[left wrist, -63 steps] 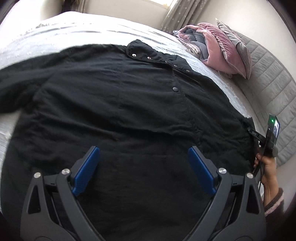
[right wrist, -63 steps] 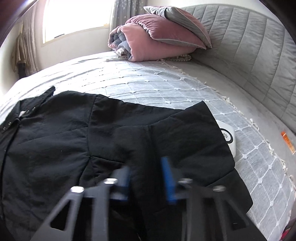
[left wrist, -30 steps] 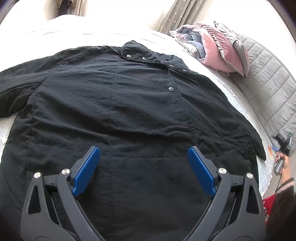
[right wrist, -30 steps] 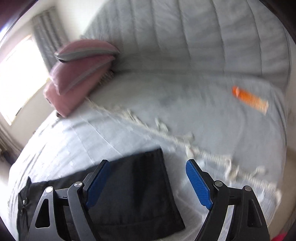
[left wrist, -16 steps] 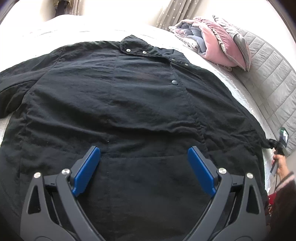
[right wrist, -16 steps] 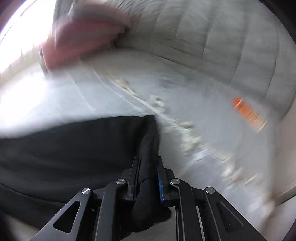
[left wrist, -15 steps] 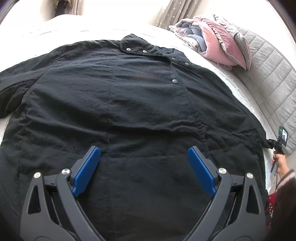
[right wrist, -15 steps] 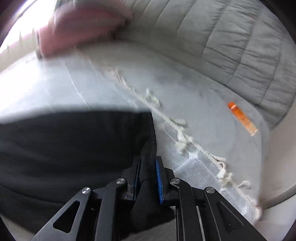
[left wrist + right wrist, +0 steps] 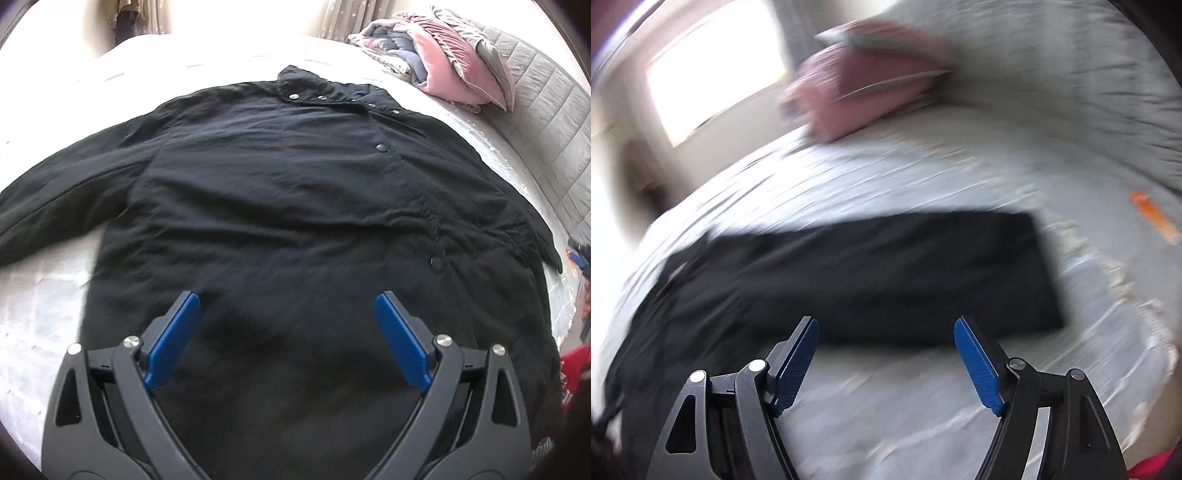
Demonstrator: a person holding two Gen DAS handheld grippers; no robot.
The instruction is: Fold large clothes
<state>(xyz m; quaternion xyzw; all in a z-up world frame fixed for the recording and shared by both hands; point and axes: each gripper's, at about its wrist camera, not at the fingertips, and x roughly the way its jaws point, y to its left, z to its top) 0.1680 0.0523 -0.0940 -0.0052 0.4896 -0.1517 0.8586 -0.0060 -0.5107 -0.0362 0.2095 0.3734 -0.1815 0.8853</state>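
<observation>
Hovering with jaws spread and nothing between them, the right gripper point(image 9: 886, 362) has just been opening above the bedspread point(image 9: 923, 424), just short of the black coat point(image 9: 295, 221) sleeve point(image 9: 868, 273). The left gripper point(image 9: 288, 339), also spread and empty, hangs over the coat's lower body. Any careless drag risks rumpling the flattened sleeve, likely spoiling a clean fold.
</observation>
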